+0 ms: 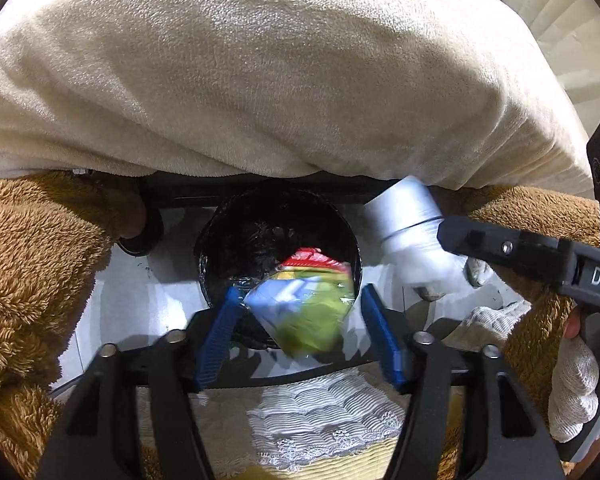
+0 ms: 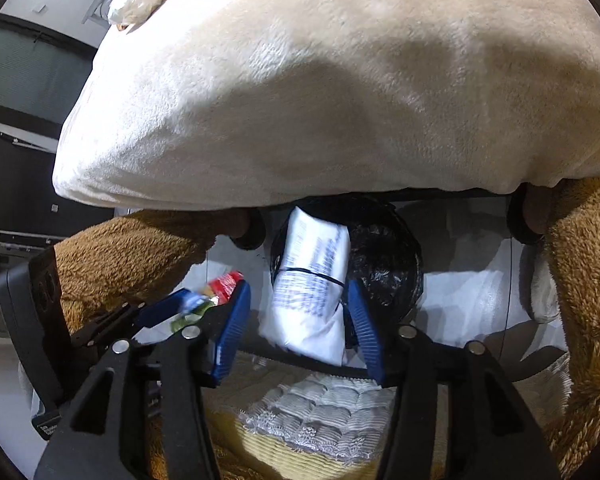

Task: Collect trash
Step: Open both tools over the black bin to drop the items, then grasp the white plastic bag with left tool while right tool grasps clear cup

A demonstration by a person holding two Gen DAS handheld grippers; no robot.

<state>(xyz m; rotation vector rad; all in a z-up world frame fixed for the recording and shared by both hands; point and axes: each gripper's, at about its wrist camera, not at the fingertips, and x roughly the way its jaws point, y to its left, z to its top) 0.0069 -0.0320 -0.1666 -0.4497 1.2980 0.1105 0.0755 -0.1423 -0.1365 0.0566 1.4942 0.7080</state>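
Cream blanket [image 1: 260, 80] overhead, brown fleece [image 1: 32, 260] at both sides, pale floor below. Item one: black-lined bin [image 1: 278, 232], round, mouth up, straight under both claws. Left claw [image 1: 300, 336]: released, blue pads clear of a crumpled red, green and white wrapper [image 1: 304, 300] lying over the bin's near rim. Right claw [image 2: 296, 328]: released around a white printed packet [image 2: 312, 280], long axis pointing into the bin, one pad possibly touching.

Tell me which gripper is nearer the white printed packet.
Right. The right gripper has the white printed packet between its open fingers, over the black-lined bin. The left gripper is off to one side, straddling the colourful wrapper.
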